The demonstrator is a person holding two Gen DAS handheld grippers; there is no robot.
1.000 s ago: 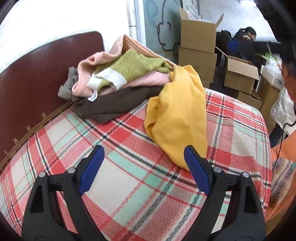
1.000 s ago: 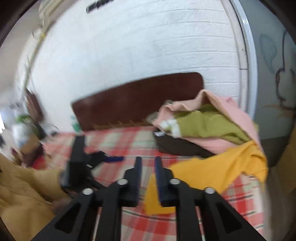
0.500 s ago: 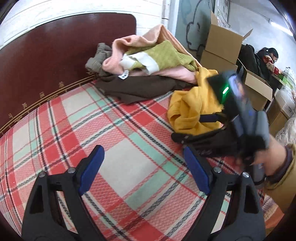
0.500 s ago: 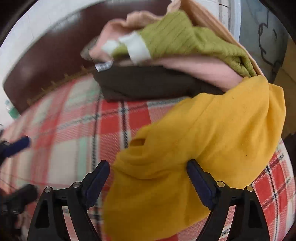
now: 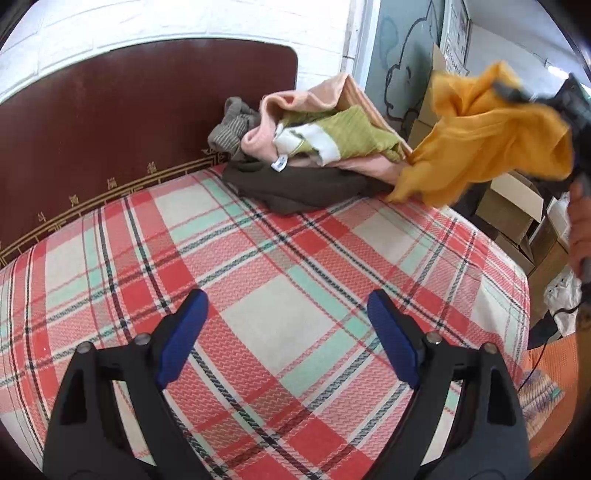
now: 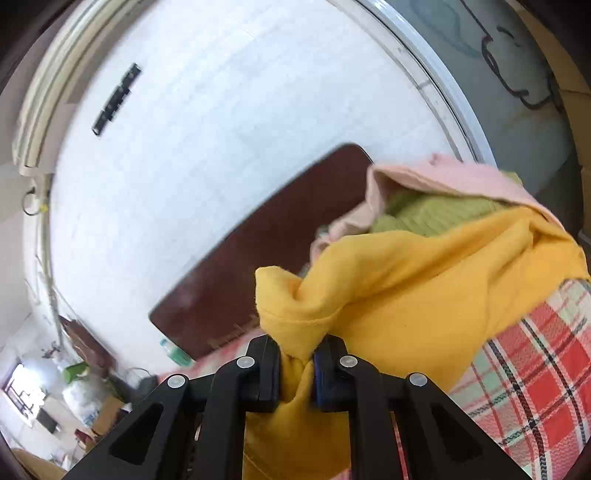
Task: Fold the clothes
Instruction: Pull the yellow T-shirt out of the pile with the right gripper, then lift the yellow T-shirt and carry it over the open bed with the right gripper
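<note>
My right gripper (image 6: 297,363) is shut on a bunched part of a yellow garment (image 6: 424,288) and holds it up above the bed; the garment (image 5: 491,144) hangs in the air at the far right of the left wrist view. My left gripper (image 5: 288,317) is open and empty, low over the plaid bed cover (image 5: 280,280). A heap of clothes lies at the head of the bed: a pink one (image 5: 325,99), a green knit one (image 5: 354,133), a dark brown one (image 5: 295,184) and a grey ribbed one (image 5: 232,125).
A dark red headboard (image 5: 122,122) and a white brick wall (image 5: 184,22) stand behind the bed. Cardboard boxes (image 5: 517,206) are stacked on the floor past the bed's right edge. An orange cloth (image 5: 550,387) lies at the lower right.
My right gripper has shut on the yellow garment and lifted it off the bed, up and to the right. My left gripper has stayed open and drawn back from the heap.
</note>
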